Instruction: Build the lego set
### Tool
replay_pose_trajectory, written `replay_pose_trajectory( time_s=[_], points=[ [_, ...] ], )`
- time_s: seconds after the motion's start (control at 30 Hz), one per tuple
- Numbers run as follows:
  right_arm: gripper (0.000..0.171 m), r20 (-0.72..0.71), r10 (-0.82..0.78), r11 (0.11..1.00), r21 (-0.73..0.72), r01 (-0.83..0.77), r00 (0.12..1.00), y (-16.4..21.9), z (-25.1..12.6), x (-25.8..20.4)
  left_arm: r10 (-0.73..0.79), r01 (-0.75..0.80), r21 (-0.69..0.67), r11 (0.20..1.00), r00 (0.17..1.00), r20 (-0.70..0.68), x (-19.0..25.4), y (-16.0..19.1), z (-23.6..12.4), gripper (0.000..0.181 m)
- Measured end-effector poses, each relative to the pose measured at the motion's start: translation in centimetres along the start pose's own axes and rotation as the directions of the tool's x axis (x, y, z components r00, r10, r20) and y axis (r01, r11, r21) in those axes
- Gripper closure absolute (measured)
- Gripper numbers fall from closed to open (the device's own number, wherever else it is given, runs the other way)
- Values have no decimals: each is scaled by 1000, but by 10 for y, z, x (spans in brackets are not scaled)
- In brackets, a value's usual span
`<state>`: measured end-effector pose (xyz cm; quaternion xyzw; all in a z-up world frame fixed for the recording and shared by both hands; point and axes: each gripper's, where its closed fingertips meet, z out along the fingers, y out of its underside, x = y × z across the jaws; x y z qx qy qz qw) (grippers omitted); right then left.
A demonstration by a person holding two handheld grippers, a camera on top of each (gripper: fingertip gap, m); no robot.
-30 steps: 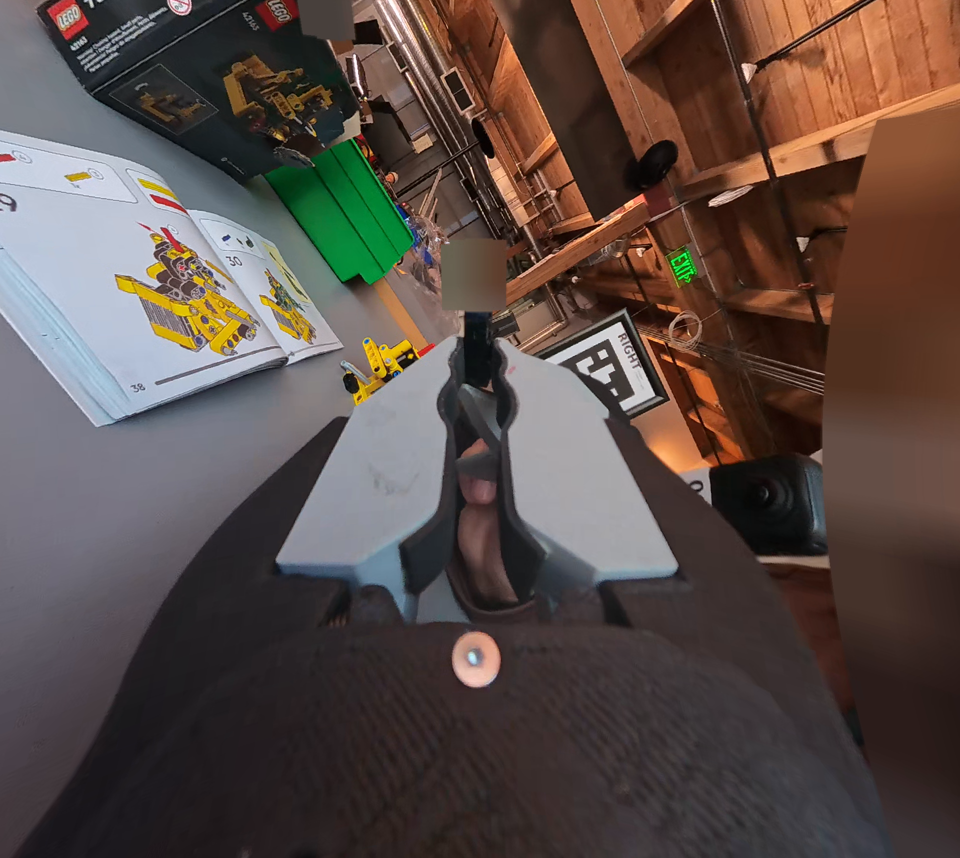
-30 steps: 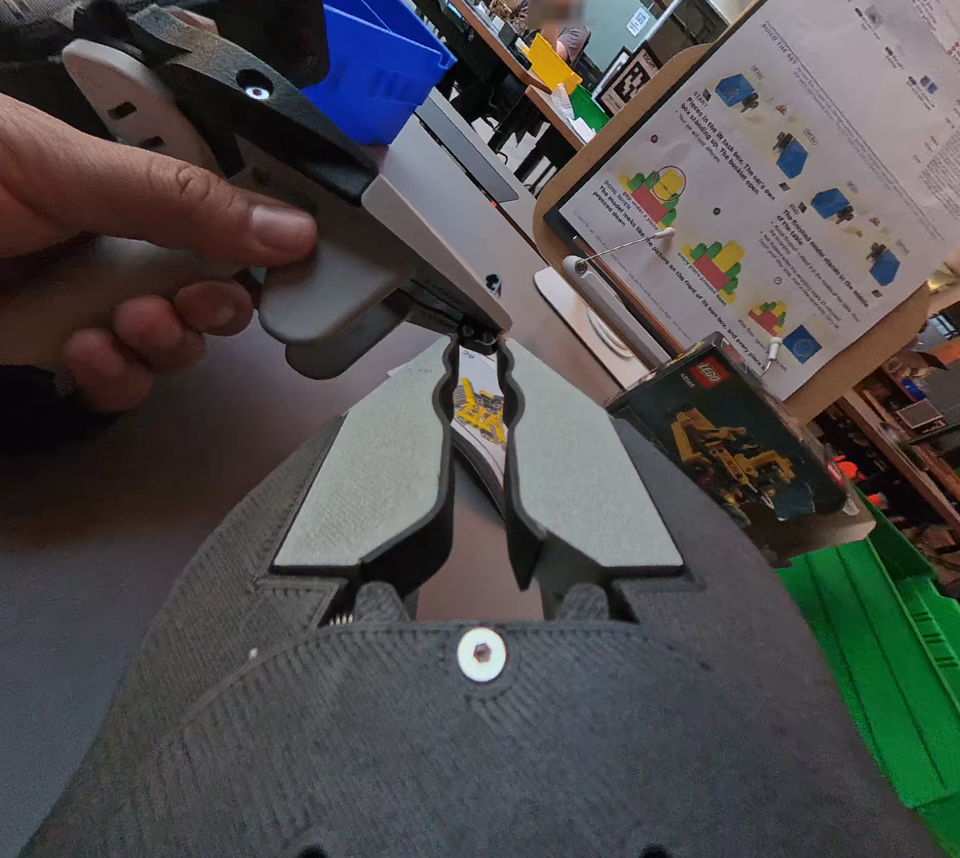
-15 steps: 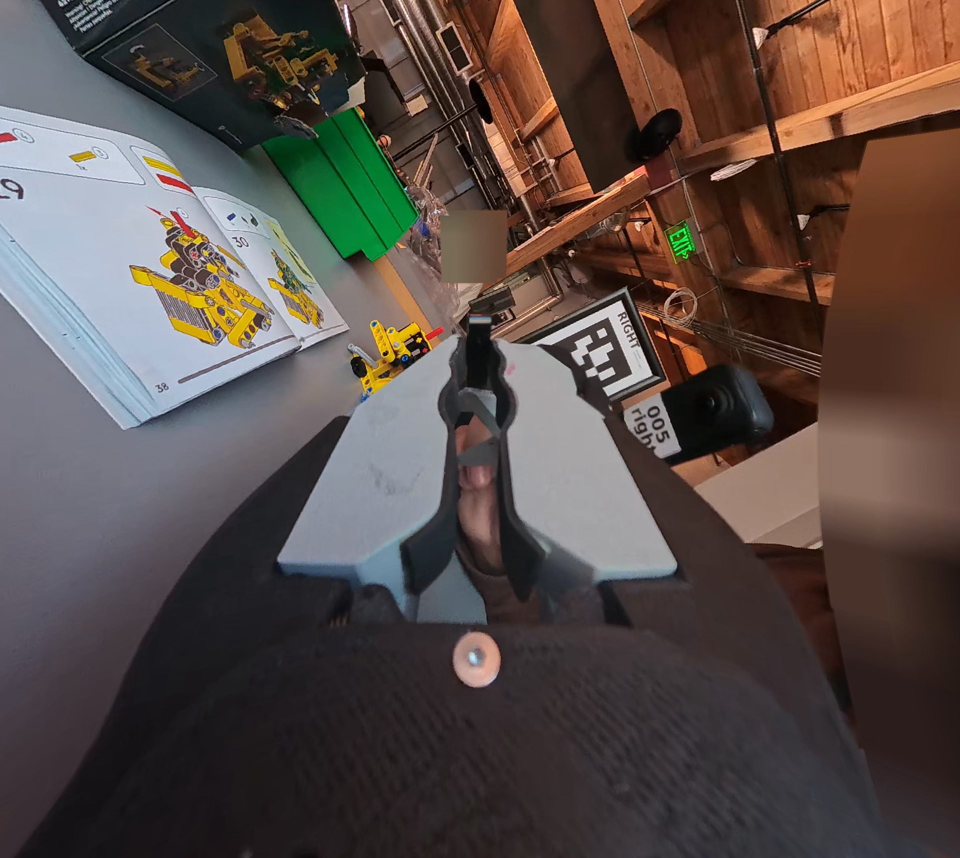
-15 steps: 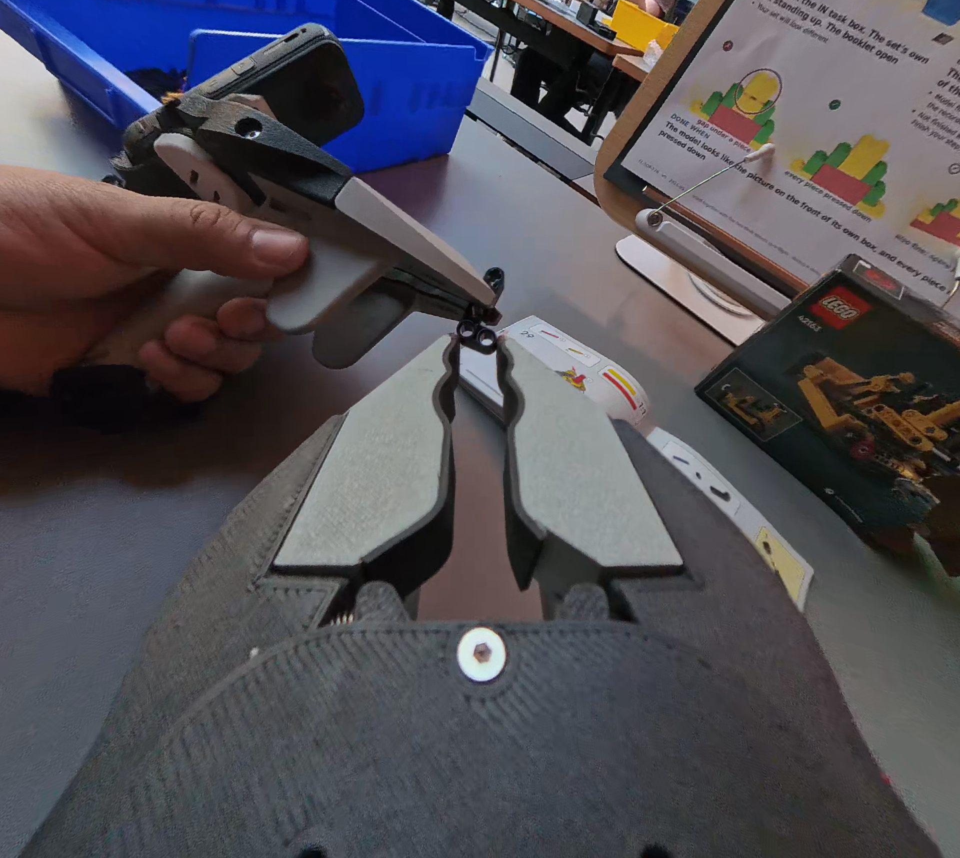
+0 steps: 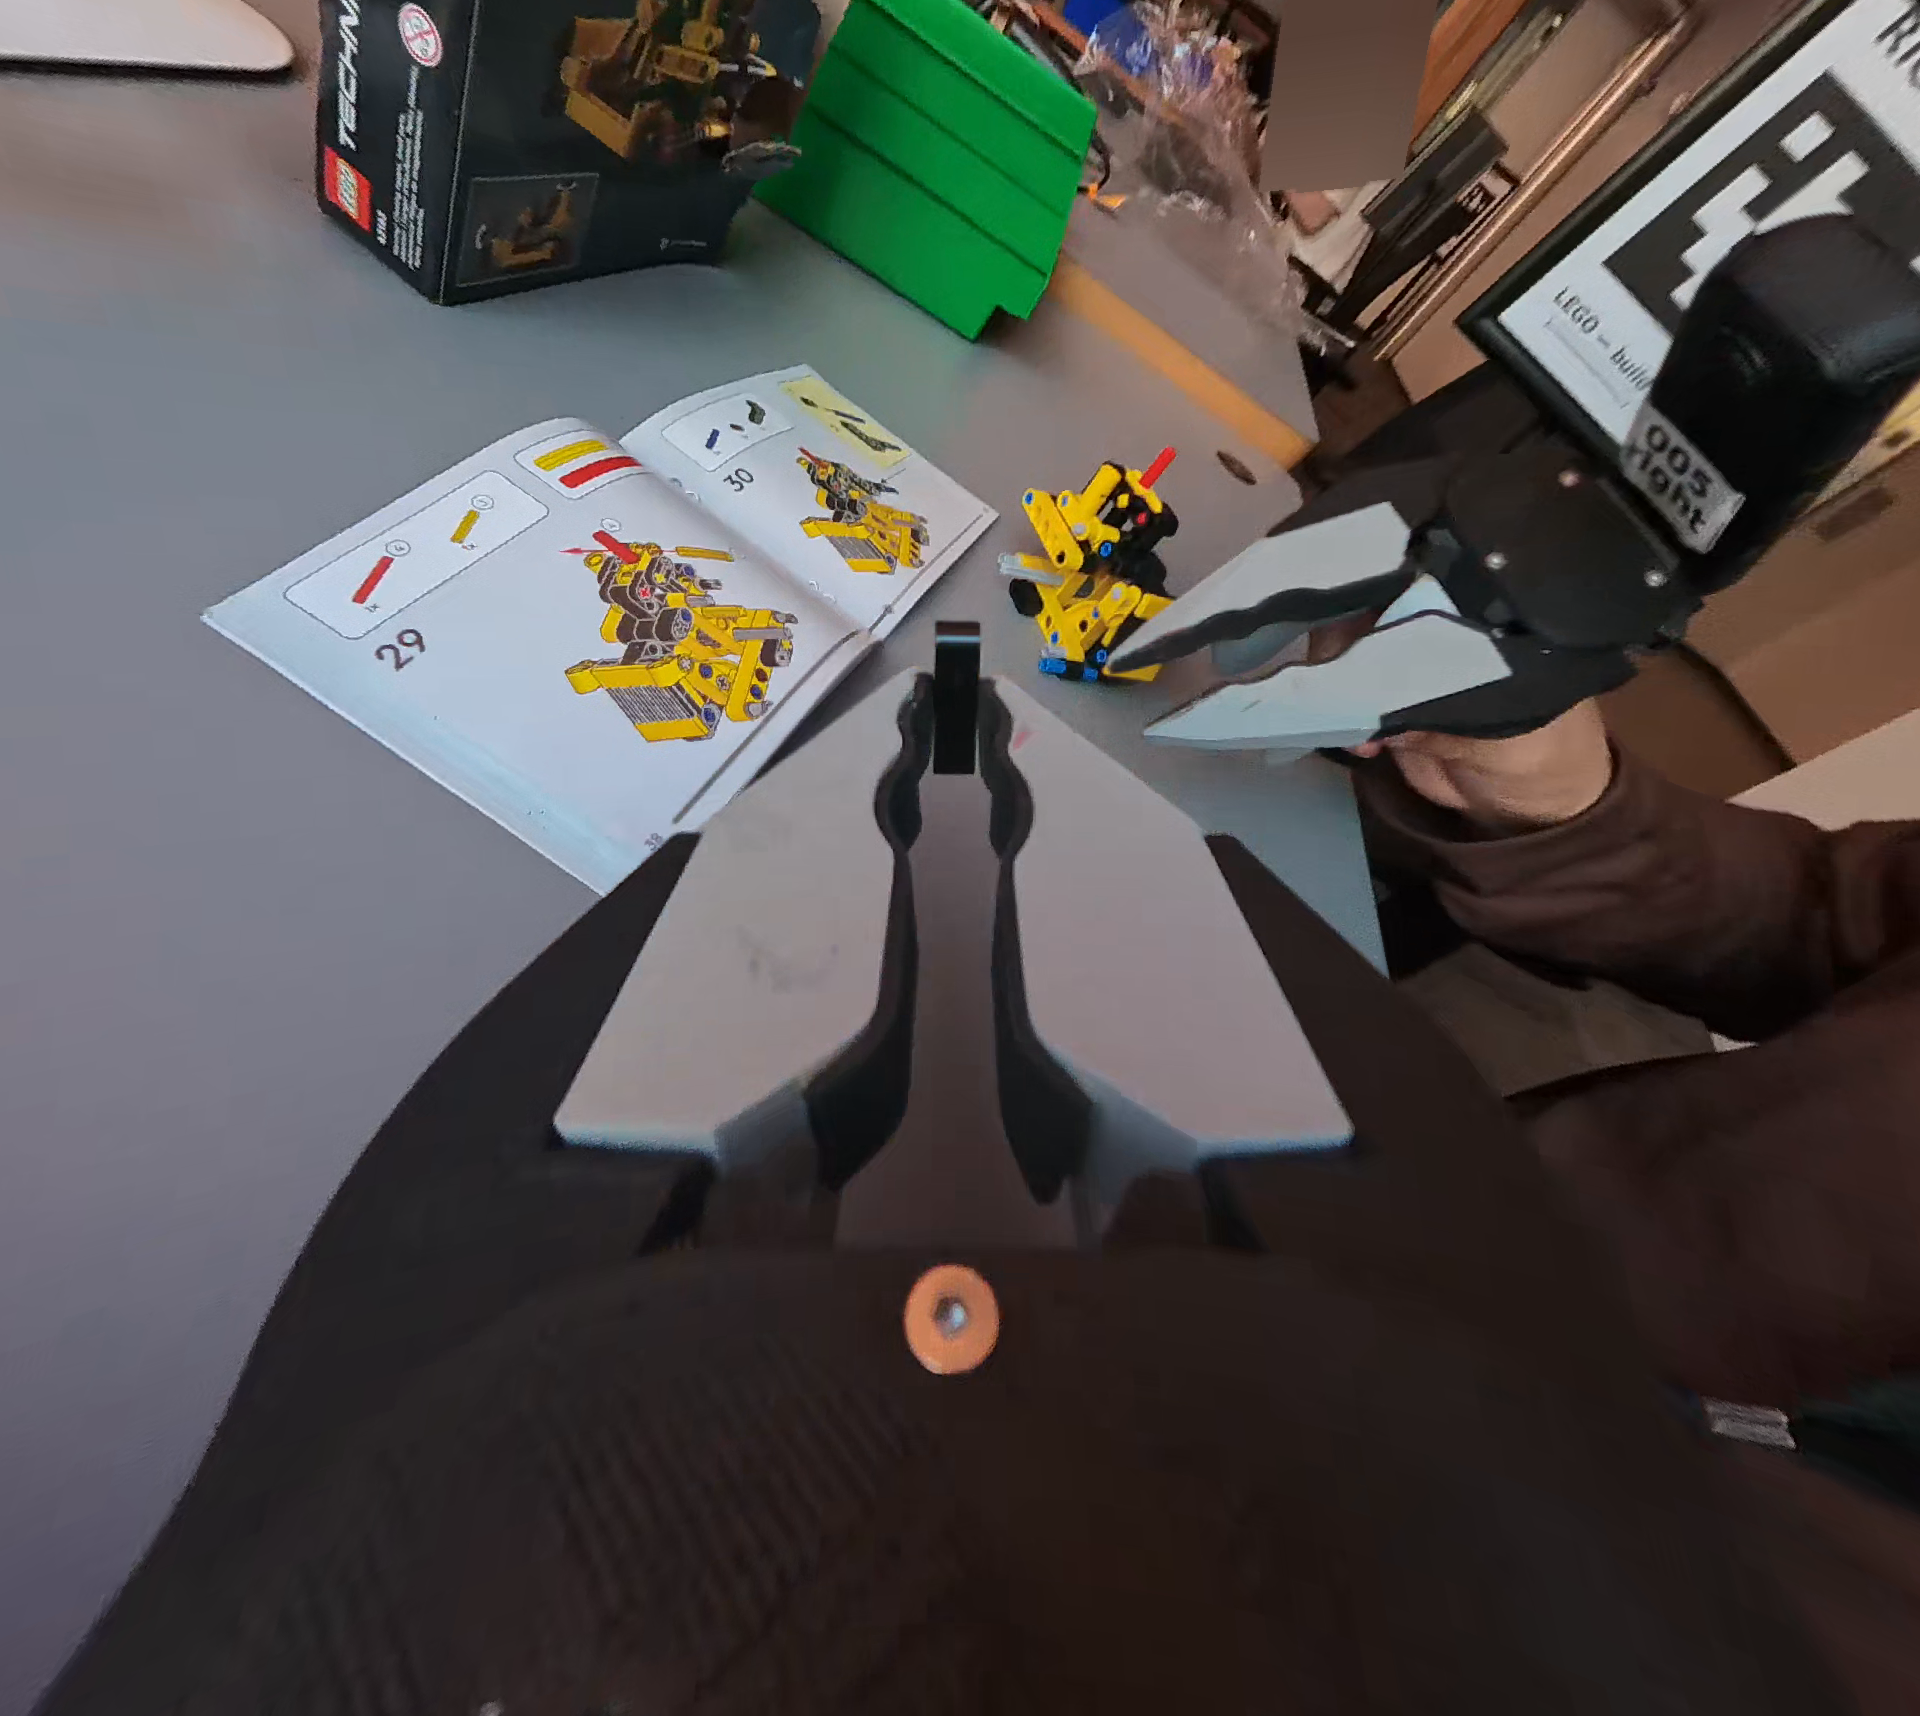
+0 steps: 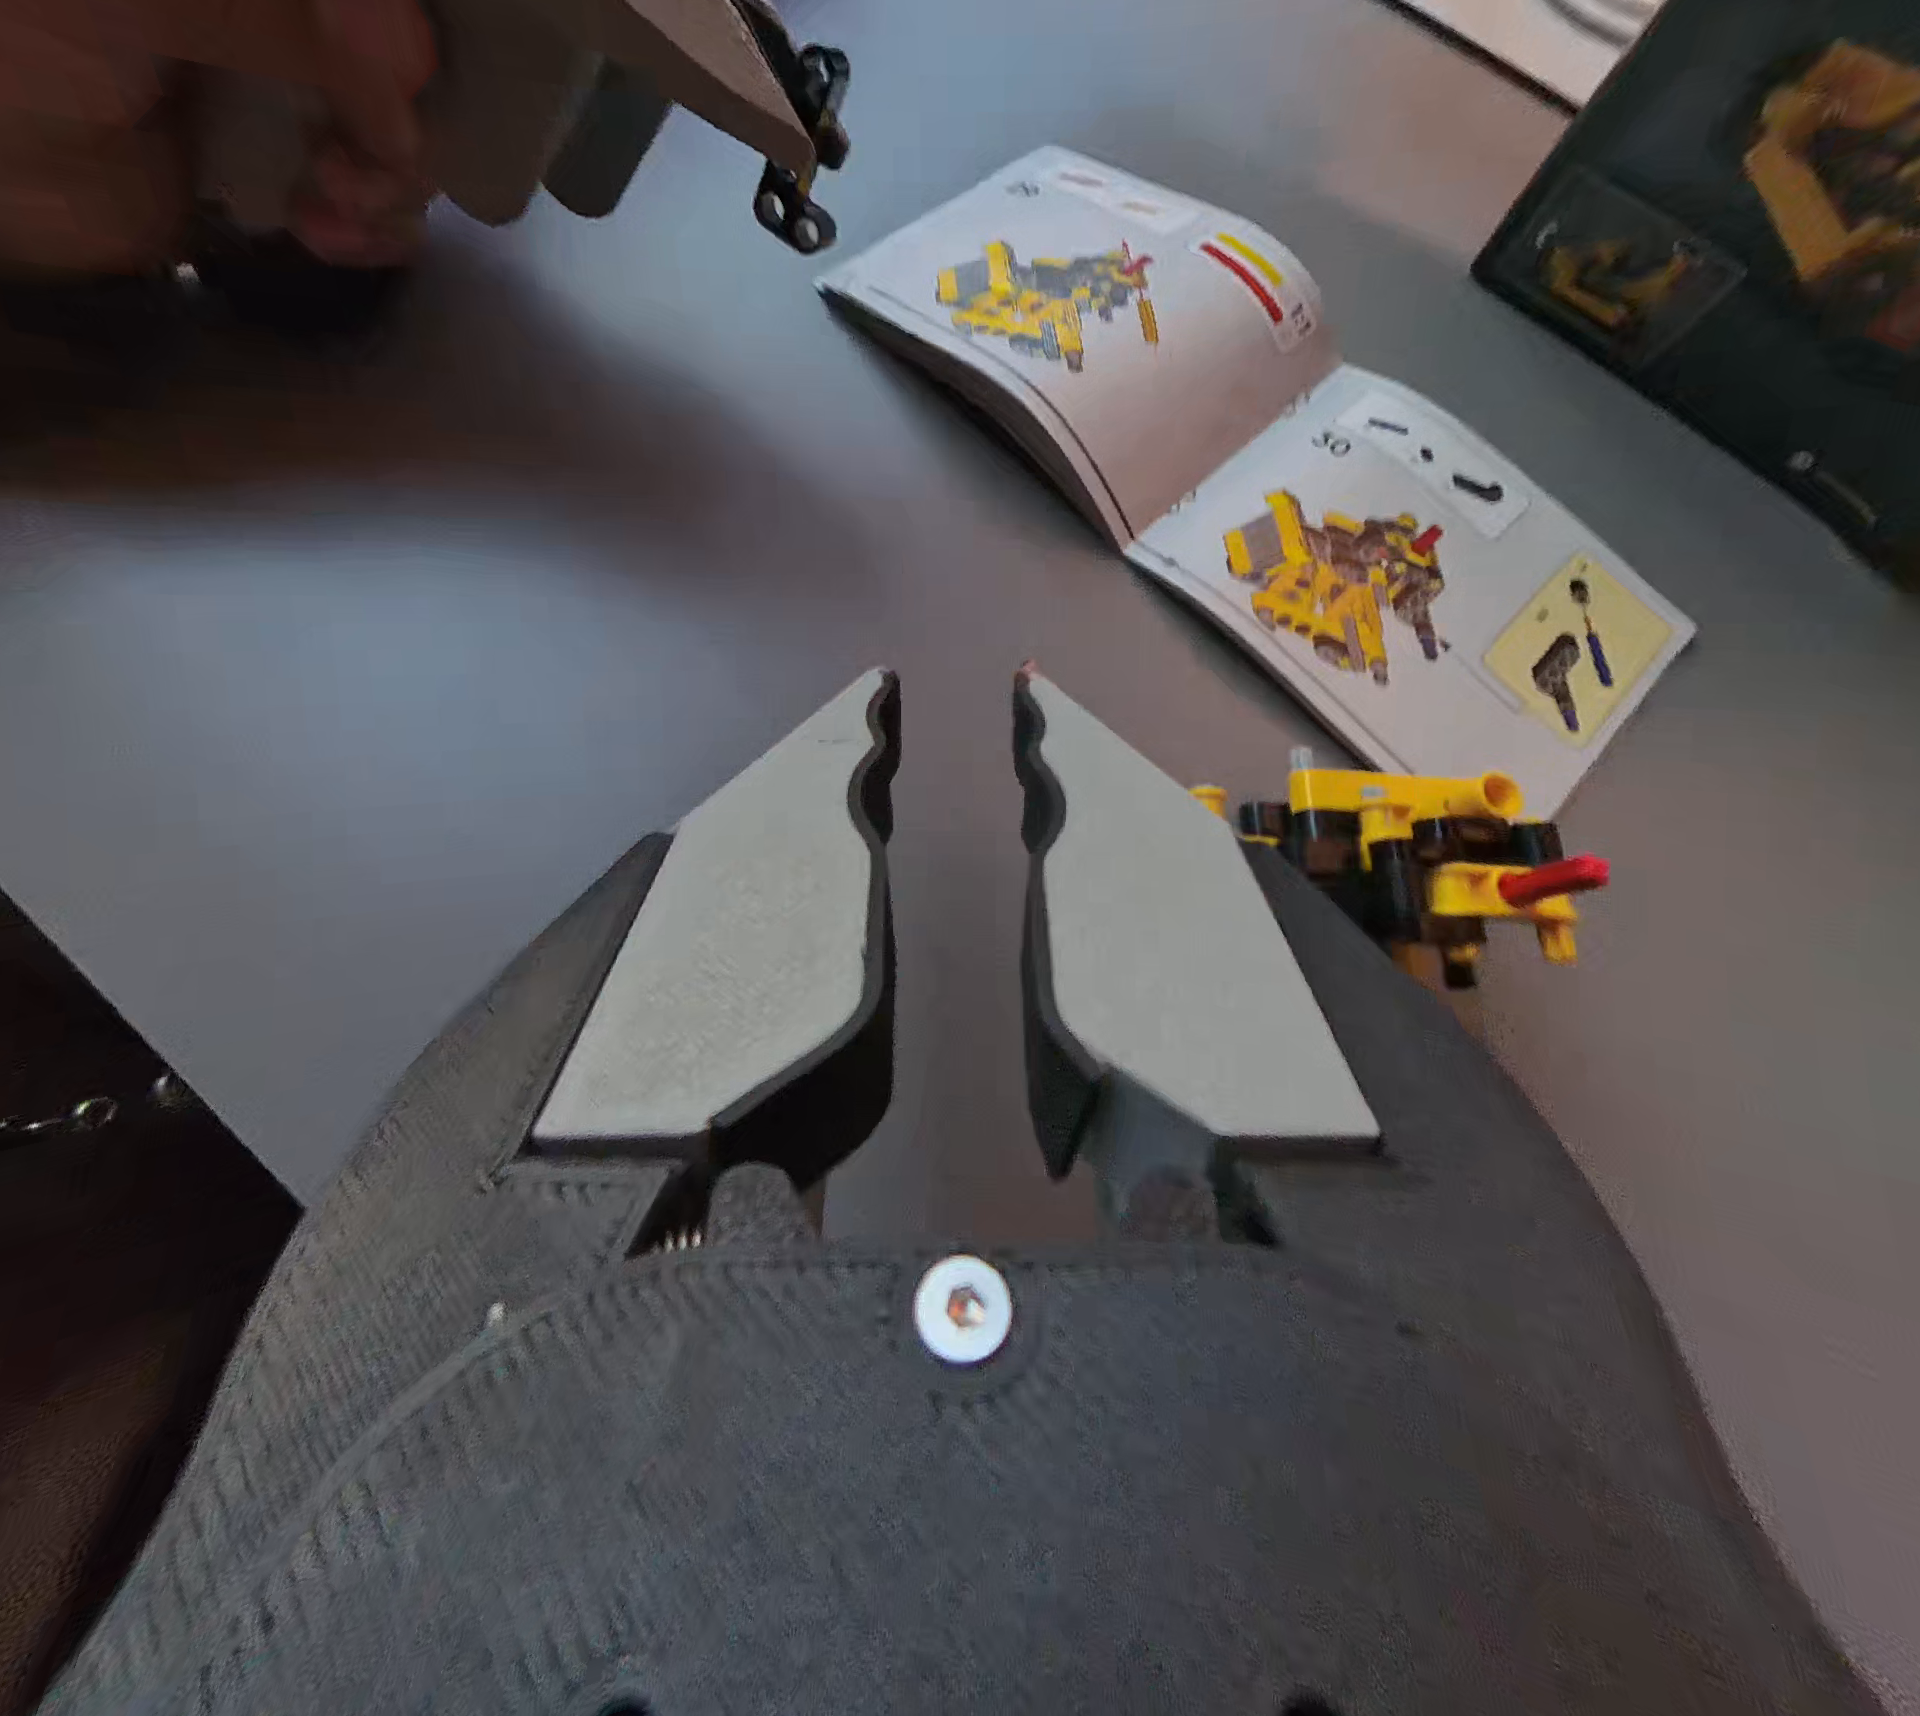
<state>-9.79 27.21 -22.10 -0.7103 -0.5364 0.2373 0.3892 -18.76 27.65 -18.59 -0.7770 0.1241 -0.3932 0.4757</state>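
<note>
while the left claw [image 5: 954,710] clamps a slim black lego beam [image 5: 956,695] above the smooth grey worktop [image 5: 208,835], the right claw [image 6: 956,679] hangs apart, empty, beside the knobbly yellow model [image 6: 1423,856] and open paper booklet [image 6: 1195,440].

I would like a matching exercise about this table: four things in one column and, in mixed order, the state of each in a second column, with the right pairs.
Things
1. left gripper
2. right gripper
3. instruction booklet
4. yellow model

States
A. lies open on the table
B. open, holding nothing
C. shut on a black piece
D. stands on the table beside the booklet

Pairs: 1-C, 2-B, 3-A, 4-D
</note>
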Motion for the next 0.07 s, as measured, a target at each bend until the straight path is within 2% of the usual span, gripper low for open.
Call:
replay_pose_trajectory(
  time_s=[0.03,0.07],
  points=[
    [152,-13,5,1000,-25,-6,1000,7,0,3,16,-16,-17,1000,1000,11,0,2,2,176],
    [151,-35,3,999,-47,-4,999,13,0,6,37,-37,-37,999,999,22,1,5,4,176]
  ],
)
